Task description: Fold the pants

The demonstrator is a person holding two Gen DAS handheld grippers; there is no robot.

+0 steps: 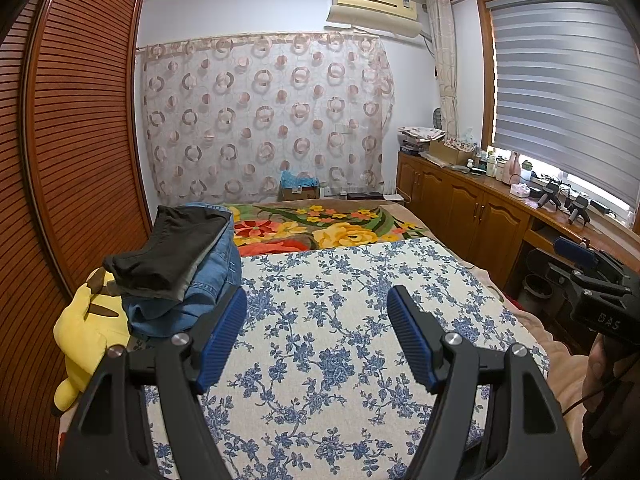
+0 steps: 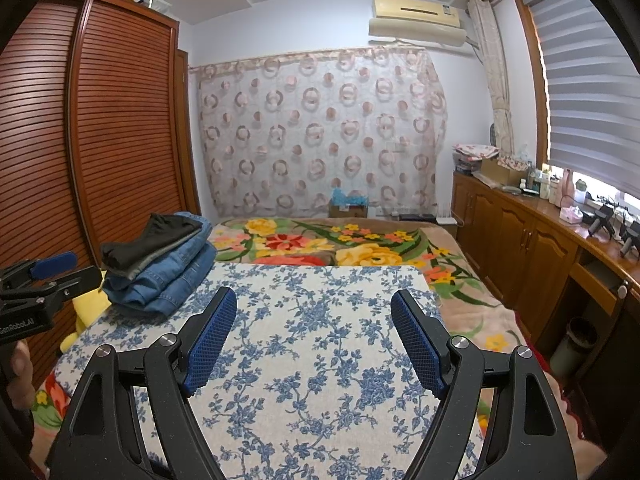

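1. Where our left claw [image 1: 316, 320] hovers, we log its blue pads [image 1: 222, 344] spread wide with nothing between them, above the blue-flowered cloth [image 1: 340, 360].
2. We log our right claw [image 2: 312, 320] likewise spread and empty over the same blue-flowered cloth [image 2: 320, 360].
3. Ahead and to the left of both claws we list the stack of folded pants [image 1: 180, 272]: a dark pair [image 1: 168, 252] on top, blue jeans [image 1: 192, 304] beneath, resting at the cloth's far left corner. In the left view the left pad sits just beside the stack's near edge; we cannot tell whether they touch. In the right view the stack of folded pants [image 2: 160, 268] lies apart from the right claw.
4. Left of the stack, partly under it, we note a yellow plush toy [image 1: 84, 332].
5. Beyond the cloth, ahead of the claws, we enter a flowered blanket [image 1: 320, 228].
6. Far left of the claws: a slatted wooden wardrobe [image 1: 72, 140].
7. Far right of the claws: a wooden cabinet [image 1: 472, 204] with bottles and small items under a window blind [image 1: 560, 80].
8. Straight ahead on the far wall: a circle-patterned curtain [image 1: 264, 116], with an air conditioner [image 1: 374, 6] above.
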